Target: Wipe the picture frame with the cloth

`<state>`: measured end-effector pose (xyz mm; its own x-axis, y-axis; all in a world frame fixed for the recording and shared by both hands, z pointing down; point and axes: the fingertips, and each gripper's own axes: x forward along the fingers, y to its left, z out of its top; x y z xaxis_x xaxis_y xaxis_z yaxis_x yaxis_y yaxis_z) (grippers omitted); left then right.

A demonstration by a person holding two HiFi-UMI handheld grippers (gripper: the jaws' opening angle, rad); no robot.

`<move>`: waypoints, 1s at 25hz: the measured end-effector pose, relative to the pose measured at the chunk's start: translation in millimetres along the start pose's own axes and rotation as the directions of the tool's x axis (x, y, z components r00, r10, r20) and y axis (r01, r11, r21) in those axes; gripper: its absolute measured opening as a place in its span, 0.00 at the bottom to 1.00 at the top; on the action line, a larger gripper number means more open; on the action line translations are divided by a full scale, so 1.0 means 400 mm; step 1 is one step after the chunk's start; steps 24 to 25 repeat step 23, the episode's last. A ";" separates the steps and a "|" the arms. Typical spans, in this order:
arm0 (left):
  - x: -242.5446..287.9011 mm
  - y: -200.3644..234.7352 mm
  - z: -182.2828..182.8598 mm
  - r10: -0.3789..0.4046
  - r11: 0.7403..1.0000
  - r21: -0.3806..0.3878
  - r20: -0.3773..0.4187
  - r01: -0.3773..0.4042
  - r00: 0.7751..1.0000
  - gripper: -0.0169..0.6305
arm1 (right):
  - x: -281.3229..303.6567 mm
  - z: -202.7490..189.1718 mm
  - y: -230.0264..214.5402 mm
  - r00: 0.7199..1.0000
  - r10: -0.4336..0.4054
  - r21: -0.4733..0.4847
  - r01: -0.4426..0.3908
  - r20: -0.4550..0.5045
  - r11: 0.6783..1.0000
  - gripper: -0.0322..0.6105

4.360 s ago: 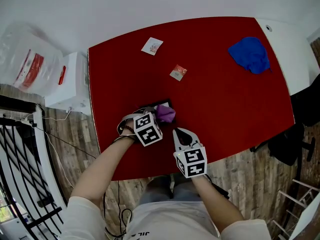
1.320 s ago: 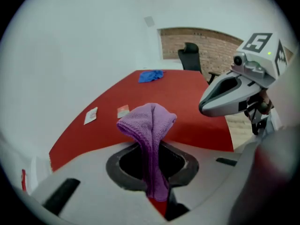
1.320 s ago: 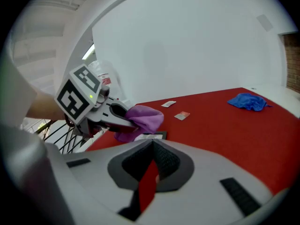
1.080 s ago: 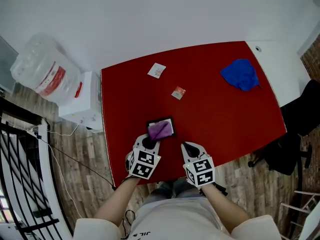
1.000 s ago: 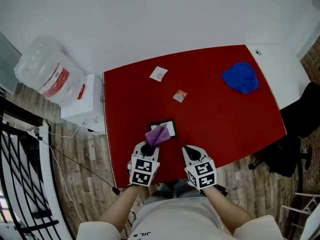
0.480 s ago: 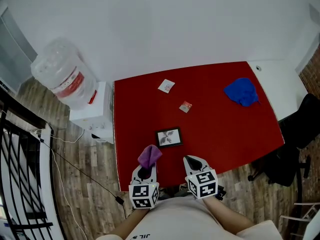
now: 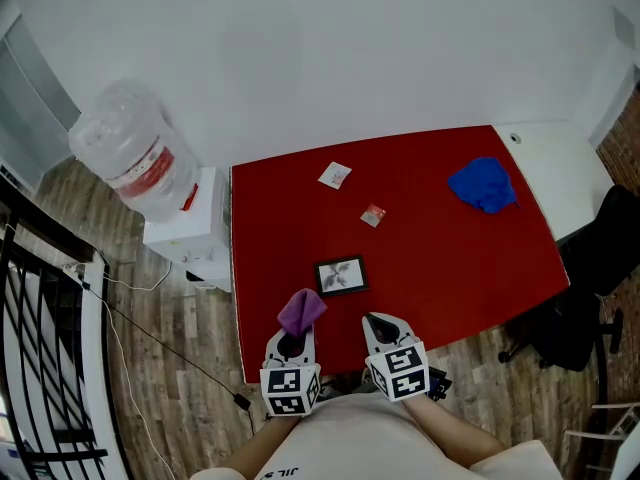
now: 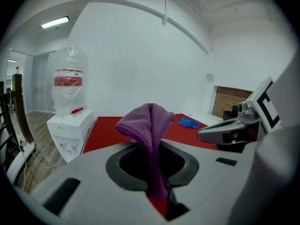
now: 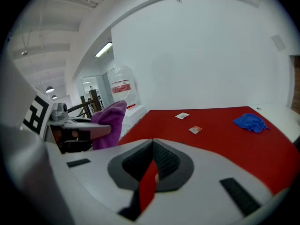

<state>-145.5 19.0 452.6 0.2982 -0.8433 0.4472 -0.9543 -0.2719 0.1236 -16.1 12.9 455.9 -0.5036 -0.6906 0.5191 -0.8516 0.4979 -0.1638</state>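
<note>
Cloth (image 7: 301, 311) in left hand-held gripper (image 7: 292, 340), picture frame (image 7: 340, 274) nearby

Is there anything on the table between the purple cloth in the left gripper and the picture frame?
Nothing visible does. The left gripper holds the purple cloth just short of the picture frame, and only bare red table lies between them.

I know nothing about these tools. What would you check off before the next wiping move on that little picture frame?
1. Purple cloth clamped in the left hand-held gripper: ok.
2. Picture frame lying uncovered on the red table: ok.
3. Cloth touching the frame: not ok; it is held apart from it, near the table's edge.
4. Right hand-held gripper shut, empty, off the frame: ok.
5. Frame surface clean: cannot tell.
</note>
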 end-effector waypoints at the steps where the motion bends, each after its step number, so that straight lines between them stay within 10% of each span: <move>1: -0.002 0.000 -0.001 -0.001 1.000 0.000 -0.001 0.001 1.000 0.11 | -0.002 -0.001 0.000 1.000 -0.004 -0.004 0.004 -0.002 1.000 0.05; 25: -0.006 -0.017 0.003 -0.016 1.000 0.013 0.013 0.015 1.000 0.11 | -0.015 0.004 0.021 1.000 0.001 -0.026 0.000 0.026 1.000 0.05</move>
